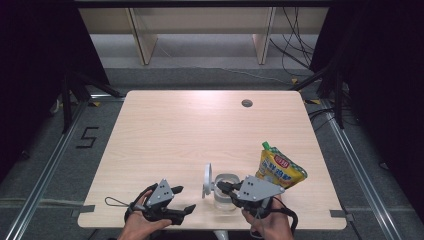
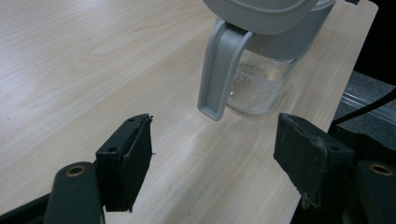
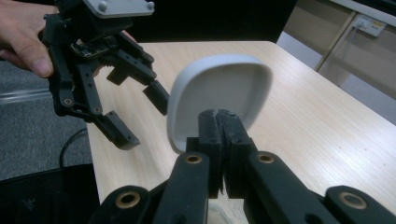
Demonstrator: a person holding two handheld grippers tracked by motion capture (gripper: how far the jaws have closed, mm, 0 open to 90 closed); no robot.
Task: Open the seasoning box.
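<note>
A clear glass jar (image 1: 225,196) with a grey hinged lid (image 1: 207,180) is seen standing near the front edge of the wooden table (image 1: 175,135), slightly right of centre; the lid is swung open and held upright at the jar's left side. In the left gripper view the jar's glass body (image 2: 259,86) is shown holding only a faint pale residue near the bottom, with a grey latch (image 2: 219,70) hanging down its side. The right gripper (image 1: 223,188) is brought in over the jar from the right, held by the person's right hand (image 1: 267,222) at the table's front edge — its jaws are pressed together at the jar's rim at the foot of the raised lid (image 3: 219,100), though what exactly is pinched between them cannot be made out. The left gripper (image 1: 184,200) is held low just left of the jar in the left hand (image 1: 142,222), pointed toward it, its jaws spread wide and nothing between them. A yellow spouted pouch (image 1: 278,169) with a green cap is stood upright just beside the jar on its right — behind the right gripper.
</note>
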